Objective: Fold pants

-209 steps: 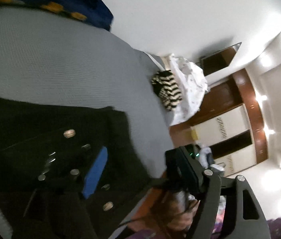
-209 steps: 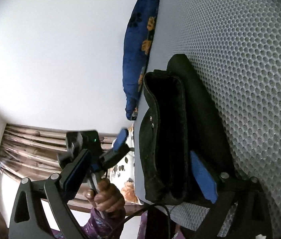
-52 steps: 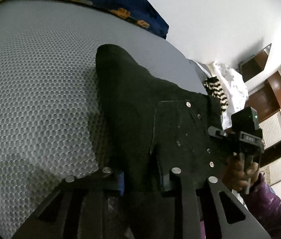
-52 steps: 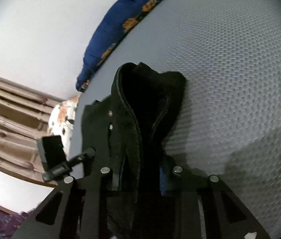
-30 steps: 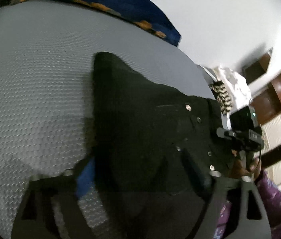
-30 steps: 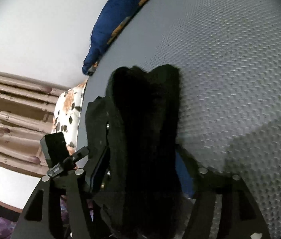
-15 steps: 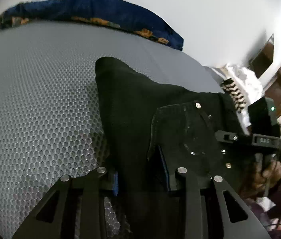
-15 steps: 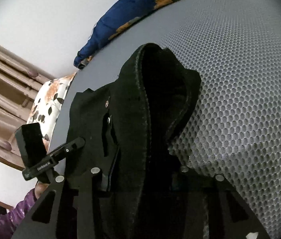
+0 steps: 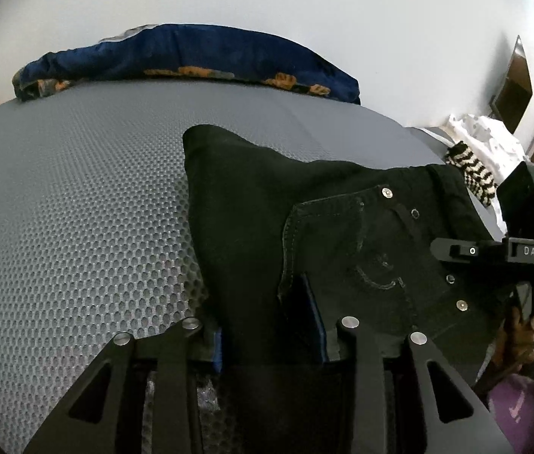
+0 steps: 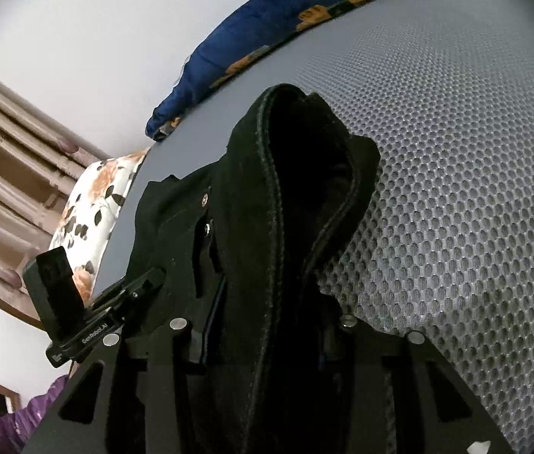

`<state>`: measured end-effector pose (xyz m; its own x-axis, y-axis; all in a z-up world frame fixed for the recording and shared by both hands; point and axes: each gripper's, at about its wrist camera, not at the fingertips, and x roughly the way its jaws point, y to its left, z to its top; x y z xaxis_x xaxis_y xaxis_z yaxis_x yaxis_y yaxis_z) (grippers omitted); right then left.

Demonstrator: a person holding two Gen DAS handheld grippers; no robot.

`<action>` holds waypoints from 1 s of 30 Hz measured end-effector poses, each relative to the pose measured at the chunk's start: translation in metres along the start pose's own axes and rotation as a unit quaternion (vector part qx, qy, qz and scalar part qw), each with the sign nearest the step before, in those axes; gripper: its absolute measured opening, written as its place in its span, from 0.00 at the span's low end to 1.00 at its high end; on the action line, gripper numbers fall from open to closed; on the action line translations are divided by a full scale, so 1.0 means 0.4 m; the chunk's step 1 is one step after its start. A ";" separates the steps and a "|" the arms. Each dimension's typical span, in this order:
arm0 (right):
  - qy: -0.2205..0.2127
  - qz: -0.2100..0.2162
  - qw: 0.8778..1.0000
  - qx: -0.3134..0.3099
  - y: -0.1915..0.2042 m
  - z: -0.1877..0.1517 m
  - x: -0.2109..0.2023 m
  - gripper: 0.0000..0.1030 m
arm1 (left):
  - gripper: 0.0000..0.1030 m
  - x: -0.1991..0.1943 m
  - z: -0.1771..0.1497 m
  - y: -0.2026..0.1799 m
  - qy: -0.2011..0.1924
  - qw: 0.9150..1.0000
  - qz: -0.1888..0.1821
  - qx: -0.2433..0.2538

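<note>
The black pants lie folded in a thick stack on the grey mesh mattress, with a back pocket and rivets on top. My left gripper is shut on the near edge of the pants, its blue pads pressed into the cloth. My right gripper is shut on the other near end of the pants, where the folded layers bulge up. The right gripper also shows at the right of the left wrist view. The left gripper shows at the left of the right wrist view.
A blue pillow with orange prints lies along the far edge by the white wall. A striped cloth and white bedding lie at the right. A floral pillow and curtains are at the left.
Both grippers opened about a second ago and have closed again on the near edge of the pants. The folded stack has stayed in place on the mattress.
</note>
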<state>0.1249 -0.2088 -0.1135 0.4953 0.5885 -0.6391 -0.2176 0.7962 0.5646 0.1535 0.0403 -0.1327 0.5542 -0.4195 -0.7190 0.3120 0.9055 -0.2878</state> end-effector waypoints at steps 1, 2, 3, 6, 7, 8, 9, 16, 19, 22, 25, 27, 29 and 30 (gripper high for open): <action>-0.002 0.001 1.000 -0.002 -0.002 -0.007 -0.005 0.33 | 0.37 0.003 0.002 -0.001 -0.001 1.000 0.001 -0.001; -0.004 0.002 1.000 -0.005 -0.003 -0.007 -0.006 0.33 | 0.37 0.004 0.002 -0.002 -0.002 1.000 0.002 0.000; -0.005 0.002 1.000 -0.007 0.001 -0.007 -0.006 0.33 | 0.38 0.003 0.001 -0.003 -0.003 1.000 0.004 0.002; -0.005 0.000 1.000 -0.012 0.008 -0.011 -0.005 0.32 | 0.40 -0.002 -0.004 -0.008 -0.008 1.000 0.019 0.011; -0.004 -0.005 1.000 -0.015 0.012 -0.011 -0.005 0.32 | 0.40 -0.002 -0.003 -0.008 -0.008 1.000 0.020 0.011; -0.001 -0.013 1.000 -0.018 0.018 -0.006 -0.002 0.32 | 0.40 -0.003 -0.003 -0.007 -0.008 1.000 0.019 0.010; 0.002 -0.022 1.000 -0.022 0.024 -0.002 -0.001 0.32 | 0.41 -0.002 -0.002 -0.007 -0.008 1.000 0.020 0.010; -0.002 -0.043 0.998 -0.035 0.049 -0.004 0.010 0.33 | 0.41 -0.005 0.001 -0.011 -0.010 0.999 0.028 0.016; -0.005 -0.051 0.998 -0.043 0.056 -0.010 0.014 0.33 | 0.42 -0.007 0.001 -0.011 -0.010 0.999 0.031 0.018; -0.008 -0.057 0.997 -0.051 0.069 -0.020 0.020 0.33 | 0.43 -0.008 0.002 -0.010 -0.011 0.999 0.036 0.020; -0.010 -0.064 0.996 -0.059 0.078 -0.024 0.024 0.33 | 0.45 -0.010 0.000 -0.012 -0.014 0.999 0.041 0.023; -0.011 -0.066 0.996 -0.062 0.082 -0.023 0.027 0.33 | 0.45 -0.010 -0.001 -0.012 -0.015 0.999 0.043 0.024; -0.011 -0.067 0.996 -0.063 0.085 -0.023 0.030 0.33 | 0.45 -0.010 -0.001 -0.016 -0.016 0.998 0.046 0.026; -0.012 -0.068 0.996 -0.064 0.086 -0.023 0.031 0.33 | 0.45 -0.010 -0.002 -0.016 -0.016 0.998 0.048 0.027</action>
<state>0.1158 -0.1728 -0.1067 0.5466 0.4714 -0.6921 -0.2521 0.8808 0.4008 0.1487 0.0361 -0.1284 0.6081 -0.3341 -0.7202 0.2974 0.9370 -0.1835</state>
